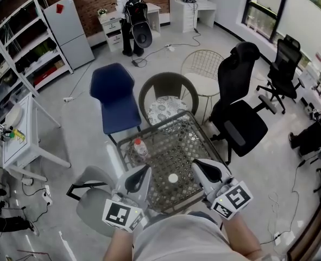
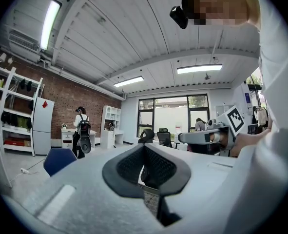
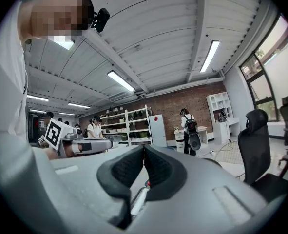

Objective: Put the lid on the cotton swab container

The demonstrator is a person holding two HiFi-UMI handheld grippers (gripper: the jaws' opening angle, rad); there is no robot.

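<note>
Counter [image 1: 199, 125] with a woven-pattern top is standing directly in front of the person, seen from above in the head view. A small white round item [image 1: 172, 178] is lying on the counter near its front edge. Whether it is the cotton swab container or its lid cannot be told at this size. A clear bottle [image 1: 140, 148] with a red cap is standing on the left part of the counter, well apart from the white round item.

The left hand-held gripper [image 1: 141, 175] is hovering over the front left corner of the counter. Its jaws are clenched pad against pad and are grasping nothing, as the left gripper view is showing. The right hand-held gripper [image 1: 203, 170] is hovering over the front right corner. Its jaws are likewise clenched together and empty, as the right gripper view is showing. The white round item is lying between the two grippers, and neither one is touching it.

Behind the counter, a blue chair [image 1: 115, 97], a round-backed chair [image 1: 168, 91] and a black office chair [image 1: 239, 107] are standing. A person with a backpack [image 1: 132, 20] is standing at a far desk.
</note>
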